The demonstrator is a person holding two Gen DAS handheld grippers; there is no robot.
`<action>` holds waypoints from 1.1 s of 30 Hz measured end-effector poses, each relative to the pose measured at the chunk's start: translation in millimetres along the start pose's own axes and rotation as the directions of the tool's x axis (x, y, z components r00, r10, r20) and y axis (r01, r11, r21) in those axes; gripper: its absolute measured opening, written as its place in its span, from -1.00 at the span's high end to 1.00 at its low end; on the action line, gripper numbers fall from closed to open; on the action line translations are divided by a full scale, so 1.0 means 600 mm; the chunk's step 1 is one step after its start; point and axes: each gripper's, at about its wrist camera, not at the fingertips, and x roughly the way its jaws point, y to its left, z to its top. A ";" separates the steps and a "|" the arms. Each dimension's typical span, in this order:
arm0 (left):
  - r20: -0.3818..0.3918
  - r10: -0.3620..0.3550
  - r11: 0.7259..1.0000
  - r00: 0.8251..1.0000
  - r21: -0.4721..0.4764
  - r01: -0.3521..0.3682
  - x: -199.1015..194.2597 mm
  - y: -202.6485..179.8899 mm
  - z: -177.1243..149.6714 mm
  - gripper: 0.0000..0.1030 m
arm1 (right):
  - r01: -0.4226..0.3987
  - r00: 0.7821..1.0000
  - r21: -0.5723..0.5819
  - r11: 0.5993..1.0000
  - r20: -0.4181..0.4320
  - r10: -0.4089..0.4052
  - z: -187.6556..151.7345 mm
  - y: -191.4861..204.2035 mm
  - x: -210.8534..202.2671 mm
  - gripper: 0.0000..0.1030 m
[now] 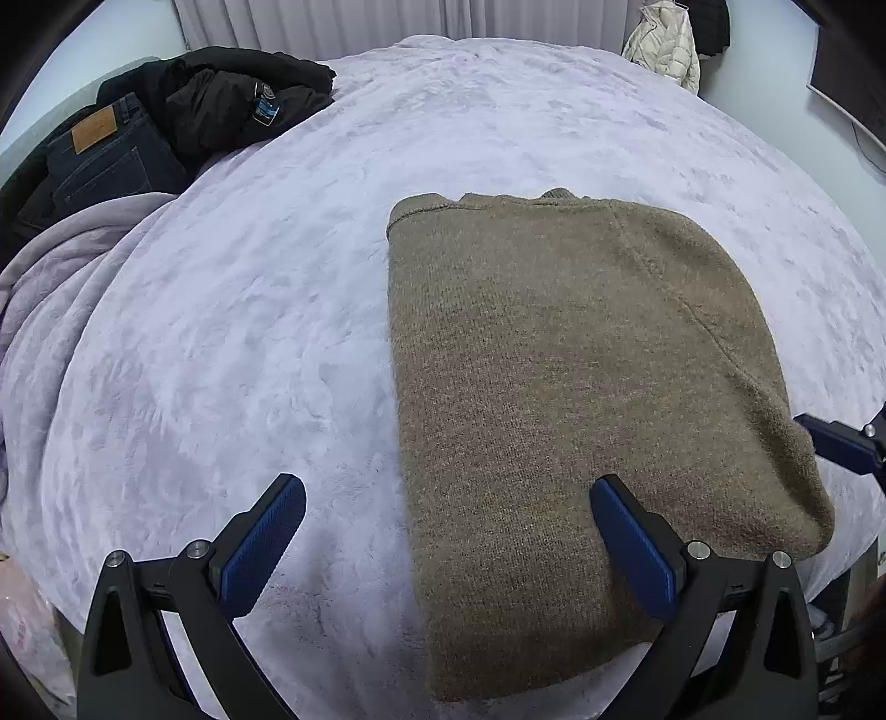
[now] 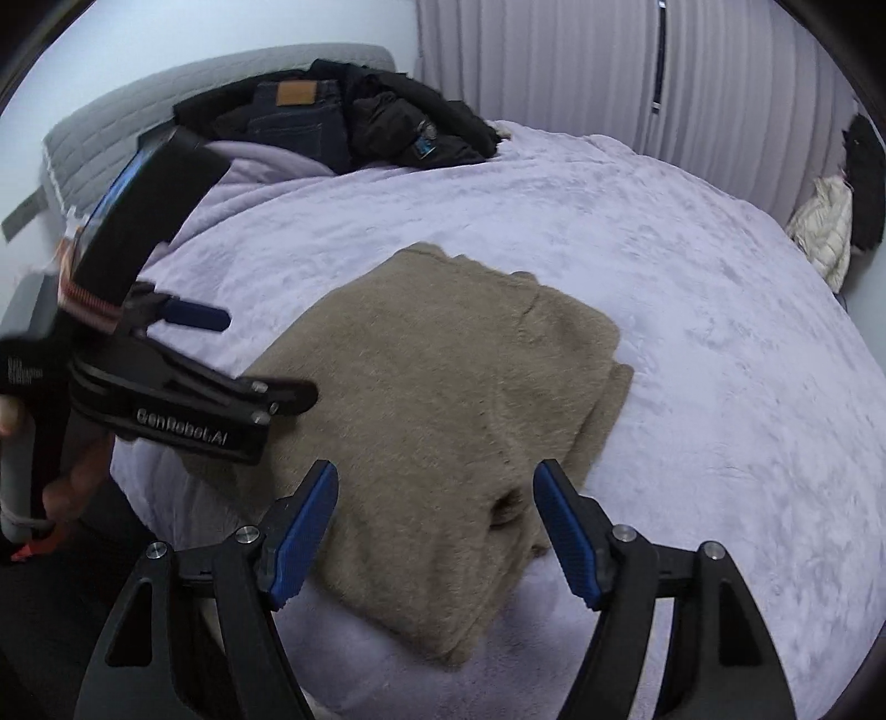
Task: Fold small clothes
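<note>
Jaws, left: left gripper [image 1: 447,545] is spread wide and holds nothing; its right finger lies over the sweater's near part, its left finger over bare blanket, so the sweater's left folded edge runs between the two.
Jaws, right: right gripper [image 2: 436,534] is also spread and empty, poised above the near right corner of the garment, where a tucked sleeve roll shows between the fingers.
Task thing: brown knit sweater [image 1: 581,399] lies flat on the bed, already folded into a long rectangle with the sleeves turned in.
Long axis: it runs straight away from both sets of jaws, hem end nearest, collar end farthest.
Relation that matters: the near short edge sits directly under and ahead of both grippers, one toward each near corner; neither looks clearly nearer than the other.
Likely step: a judgement only, but the layout suits pinching the two near corners and carrying them toward the collar to halve the length.
Risk: thick knit layers may slip apart if only the top ply is caught.
Beyond the sweater: lilac fleece blanket [image 1: 277,288] covers the bed.
Far left: dark jeans [image 1: 105,160] and a black jacket [image 1: 232,94] are heaped well apart from the sweater.
Far right: a pale puffer coat [image 1: 664,47] hangs near the curtain.
</note>
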 end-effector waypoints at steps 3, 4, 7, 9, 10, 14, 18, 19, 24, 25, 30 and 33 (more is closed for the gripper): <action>-0.008 -0.001 1.000 1.000 0.000 0.001 0.000 -0.002 -0.004 -1.00 | 0.030 0.998 -0.074 0.997 -0.052 -0.034 -0.018 0.016 0.028 -0.61; -0.003 0.004 1.000 1.000 0.005 -0.004 -0.004 -0.003 -0.005 -1.00 | 0.033 0.997 -0.065 0.997 -0.073 -0.037 -0.022 0.011 0.034 -0.64; 0.013 0.027 0.999 1.000 0.028 -0.028 -0.019 -0.010 -0.006 -1.00 | 0.000 0.992 0.032 0.999 -0.130 0.004 -0.027 -0.022 0.035 -0.66; 0.022 0.040 0.998 0.999 0.039 -0.041 -0.029 -0.014 -0.005 -1.00 | 0.005 0.989 0.081 0.997 -0.146 0.007 -0.028 -0.039 0.021 -0.67; 0.025 0.041 0.998 0.999 0.036 -0.042 -0.035 -0.016 -0.003 -1.00 | 0.018 0.991 0.080 0.997 -0.137 -0.007 -0.025 -0.041 0.008 -0.67; 0.031 0.041 0.999 0.999 0.015 -0.042 -0.053 -0.020 0.011 -1.00 | 0.126 0.985 -0.020 0.992 -0.118 -0.128 0.006 -0.023 -0.041 -0.67; 0.050 0.065 0.998 0.997 0.005 -0.065 -0.068 -0.022 0.020 -1.00 | 0.182 0.976 -0.043 0.982 -0.114 -0.185 0.045 -0.006 -0.062 -0.69; 0.053 0.056 0.998 0.997 -0.002 -0.056 -0.069 -0.021 0.021 -1.00 | 0.180 0.976 -0.039 0.983 -0.116 -0.183 0.052 -0.003 -0.063 -0.70; 0.041 0.025 0.998 0.999 -0.057 -0.023 -0.060 -0.013 0.016 -1.00 | 0.204 0.965 -0.060 0.977 -0.153 -0.211 0.060 0.015 -0.042 -0.70; 0.030 0.024 0.998 0.999 -0.058 -0.022 -0.057 -0.013 0.015 -1.00 | 0.204 0.964 -0.059 0.977 -0.164 -0.211 0.060 0.016 -0.036 -0.70; 0.022 0.028 0.999 0.999 -0.044 -0.027 -0.054 -0.020 0.015 -1.00 | 0.197 0.963 -0.046 0.979 -0.180 -0.202 0.061 0.014 -0.028 -0.70; 0.027 0.032 0.998 0.999 -0.051 -0.030 -0.056 -0.019 0.016 -1.00 | 0.200 0.961 -0.027 0.979 -0.188 -0.201 0.064 0.008 -0.026 -0.70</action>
